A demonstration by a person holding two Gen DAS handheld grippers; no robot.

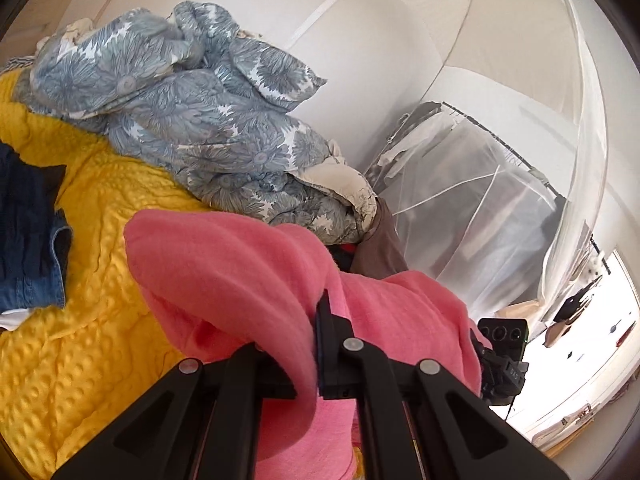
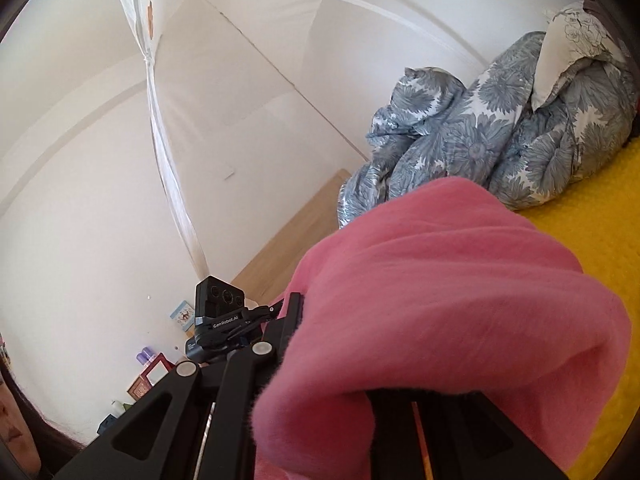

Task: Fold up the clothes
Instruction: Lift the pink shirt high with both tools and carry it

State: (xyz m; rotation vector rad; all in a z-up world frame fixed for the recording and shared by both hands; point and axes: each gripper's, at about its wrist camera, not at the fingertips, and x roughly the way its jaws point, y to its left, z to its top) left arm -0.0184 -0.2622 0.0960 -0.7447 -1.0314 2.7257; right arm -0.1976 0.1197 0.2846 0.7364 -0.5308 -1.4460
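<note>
Above the yellow bedspread (image 1: 92,320), the pink garment (image 1: 240,280) hangs between 2 sets of tongs. Left tongs (image 1: 310,360) are clenched on a fold of its fabric. Right tongs (image 2: 312,344) are draped by the garment (image 2: 440,300); whether they are clenched cannot be told. A blue floral duvet (image 1: 180,112) lies bunched behind, and folded denim (image 1: 28,248) rests near the bedspread's left edge.

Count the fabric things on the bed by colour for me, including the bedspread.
Pink garment, held up by both grippers: 1
Yellow bedspread: 1
Blue-grey floral duvet: 1
Dark blue denim clothes: 1 pile, pieces cannot be told apart
Total: 4
</note>
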